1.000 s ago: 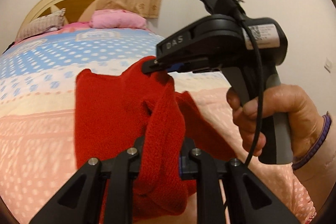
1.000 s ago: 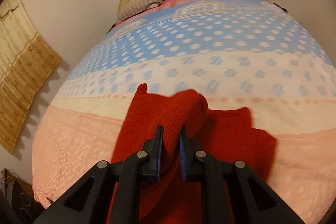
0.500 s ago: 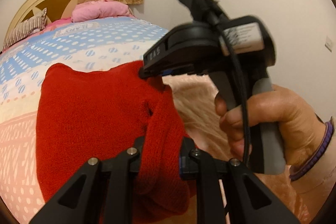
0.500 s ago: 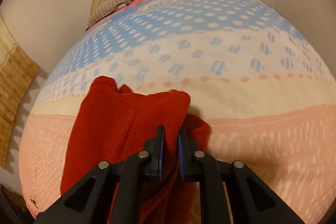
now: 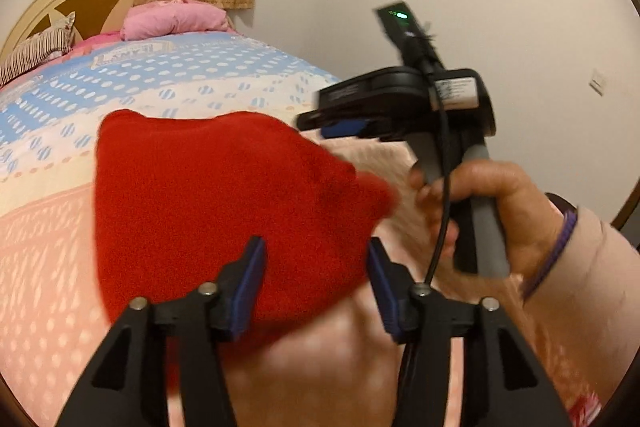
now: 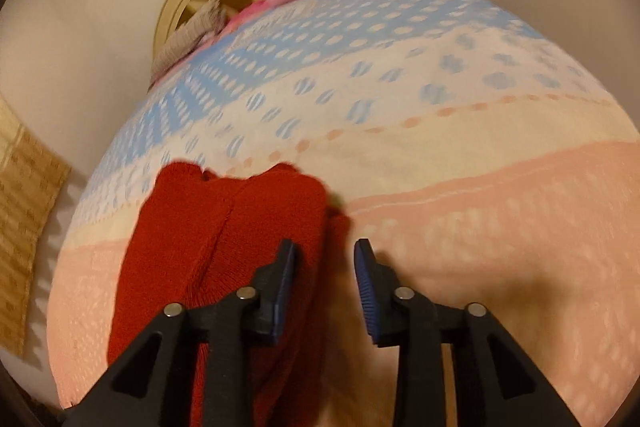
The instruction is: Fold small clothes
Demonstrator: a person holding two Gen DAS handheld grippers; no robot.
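A red knitted garment (image 5: 224, 195) lies folded on the peach band of a dotted blue, cream and peach bedspread (image 6: 480, 207). The left gripper (image 5: 316, 283) is opening, jaws apart over the cloth. The right gripper (image 6: 324, 287) is opening too, at the garment's right edge, gripping nothing.

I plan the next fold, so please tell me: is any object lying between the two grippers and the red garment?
Nothing visible. The red garment lies on the bedspread, directly before the opening left gripper and right gripper.
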